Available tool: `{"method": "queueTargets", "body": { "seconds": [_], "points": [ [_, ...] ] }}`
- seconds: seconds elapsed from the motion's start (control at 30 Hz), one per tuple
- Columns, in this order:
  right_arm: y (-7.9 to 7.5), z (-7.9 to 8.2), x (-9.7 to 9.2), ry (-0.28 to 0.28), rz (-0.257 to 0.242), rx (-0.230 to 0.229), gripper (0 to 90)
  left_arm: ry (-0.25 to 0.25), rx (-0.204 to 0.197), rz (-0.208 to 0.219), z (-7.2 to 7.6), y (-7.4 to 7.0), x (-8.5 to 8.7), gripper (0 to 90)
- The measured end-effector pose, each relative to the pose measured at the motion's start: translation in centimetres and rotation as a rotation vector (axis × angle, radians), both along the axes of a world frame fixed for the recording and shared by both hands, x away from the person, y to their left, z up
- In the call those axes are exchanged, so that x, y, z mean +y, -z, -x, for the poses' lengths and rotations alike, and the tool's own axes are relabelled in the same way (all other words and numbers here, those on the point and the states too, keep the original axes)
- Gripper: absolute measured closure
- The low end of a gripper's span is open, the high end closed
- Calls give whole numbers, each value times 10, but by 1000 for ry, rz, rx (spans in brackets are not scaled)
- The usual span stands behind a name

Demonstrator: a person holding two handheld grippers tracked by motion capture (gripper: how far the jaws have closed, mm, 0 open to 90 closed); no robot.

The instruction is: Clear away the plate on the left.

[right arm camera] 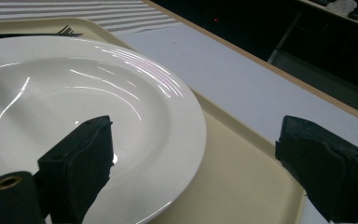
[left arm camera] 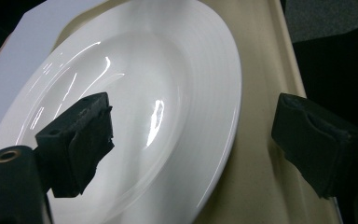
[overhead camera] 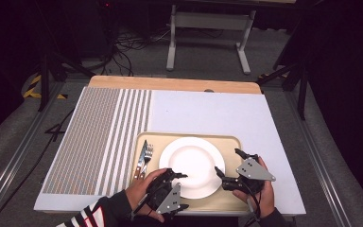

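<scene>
Covering most of the worktop [overhead camera: 208,85] is a pale cloth [overhead camera: 227,116] with a striped band along its left side. Toward the near edge, a little right of the middle, lies a beige tray [overhead camera: 231,142], and on it sits the white plate [overhead camera: 191,166] — round, glossy, roughly central on the tray. Between the plate and the tray's left rim lie a fork [overhead camera: 148,153] and a knife [overhead camera: 142,158], side by side and pointing away from the near edge.

The left gripper [overhead camera: 177,182] is at the plate's near-left rim; its jaws stand open, one over the plate's face and the other out beyond the rim above the tray, neither pad pressing on it. The right gripper [overhead camera: 224,177] is at the plate's right rim — its jaws are likewise spread wide, straddling the rim without closing on it.
</scene>
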State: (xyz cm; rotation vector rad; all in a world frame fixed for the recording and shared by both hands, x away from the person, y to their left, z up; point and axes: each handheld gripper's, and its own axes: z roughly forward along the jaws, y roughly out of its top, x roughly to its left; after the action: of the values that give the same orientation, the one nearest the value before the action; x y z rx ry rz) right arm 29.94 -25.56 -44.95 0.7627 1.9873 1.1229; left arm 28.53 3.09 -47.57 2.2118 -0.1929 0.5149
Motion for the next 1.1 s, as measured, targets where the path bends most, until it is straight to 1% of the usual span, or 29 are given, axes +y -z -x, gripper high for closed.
{"method": "queueTargets", "body": {
  "seconds": [0.07,0.1,0.13,0.2,0.27,0.37,0.47,0.5,0.63,0.83,0.97,1.1],
  "points": [
    [0,1,1,-8,-1,-7,116,1,3,3,0,-1,1,119],
    [0,1,1,-8,0,-4,116,7,12,6,-1,-1,2,118],
    [0,1,1,-9,-1,-3,116,7,8,13,-1,-2,2,117],
    [0,1,1,-10,-2,-3,116,12,18,30,0,-3,4,117],
    [0,1,1,-12,-3,-3,116,11,10,29,-1,-4,4,112],
    [0,1,1,-19,-8,-4,116,13,14,40,-1,-5,6,107],
    [-1,2,2,-26,-8,-8,115,6,18,61,-2,-8,8,100],
    [-1,2,2,-28,-9,-8,115,5,12,59,-2,-9,9,102],
    [-1,3,2,-38,-15,-12,115,2,17,66,-3,-12,11,107],
    [-2,3,2,-36,-16,-14,115,2,14,91,-3,-18,16,102],
    [-3,4,2,-44,-17,-21,115,-12,16,119,-5,-24,24,103],
    [-3,5,2,-50,-21,-27,114,-32,15,136,-7,-28,29,103]
  ]
}}
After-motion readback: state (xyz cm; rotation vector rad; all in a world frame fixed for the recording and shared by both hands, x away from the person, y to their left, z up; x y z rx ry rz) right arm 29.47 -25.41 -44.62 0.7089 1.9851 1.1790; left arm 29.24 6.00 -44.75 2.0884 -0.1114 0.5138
